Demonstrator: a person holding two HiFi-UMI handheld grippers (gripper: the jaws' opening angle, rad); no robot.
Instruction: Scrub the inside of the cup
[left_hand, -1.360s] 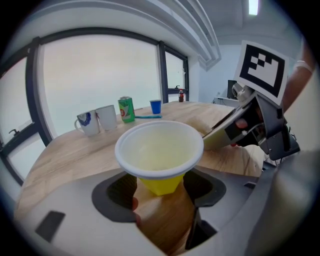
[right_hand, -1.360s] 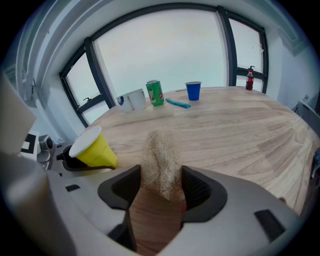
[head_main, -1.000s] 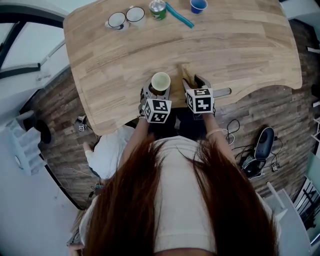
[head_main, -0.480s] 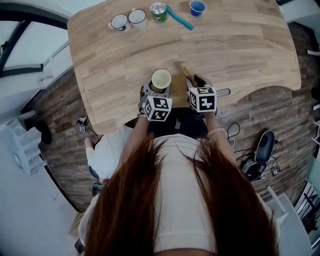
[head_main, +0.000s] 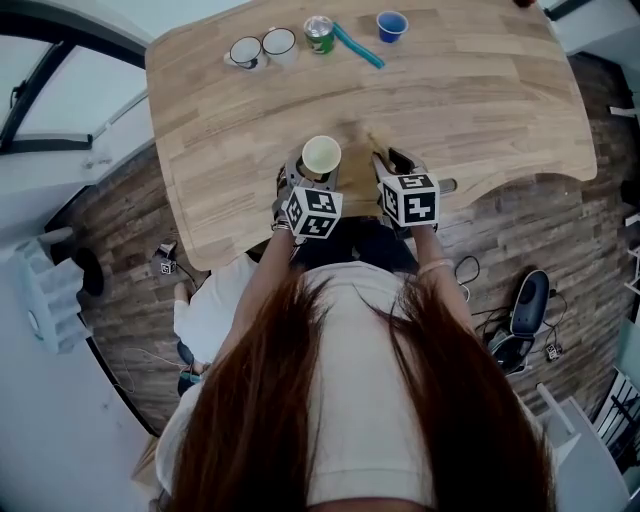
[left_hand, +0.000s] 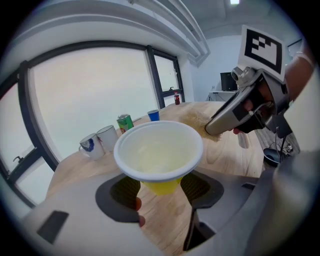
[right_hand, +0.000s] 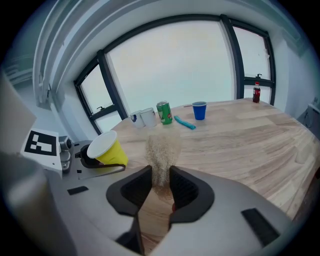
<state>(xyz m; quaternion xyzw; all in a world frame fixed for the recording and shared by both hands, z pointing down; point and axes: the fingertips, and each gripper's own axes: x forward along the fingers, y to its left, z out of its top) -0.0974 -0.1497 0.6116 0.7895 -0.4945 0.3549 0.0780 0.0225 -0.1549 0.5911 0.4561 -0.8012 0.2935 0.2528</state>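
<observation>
The yellow cup (left_hand: 159, 155) sat in the left gripper (left_hand: 161, 190), whose jaws were clamped wide round its lower body, holding it tilted and apparently clear of the near edge of the table (head_main: 480, 90). Its inside looked white and smooth, with no soil I could make out (the rim was a plain rolled lip). Just beside it, the right gripper (right_hand: 161, 187) had just been closing its jaws and pinched the lower end of a beige scouring pad (right_hand: 162, 150), which stood up between them. Against a second before, both grippers had risen a little. I judged the pickup finished and the scrubbing not yet begun: pad and cup mouth were apart. Two mugs (head_main: 262, 47) and a green can (head_main: 319, 33) stood well apart at the far edge.
</observation>
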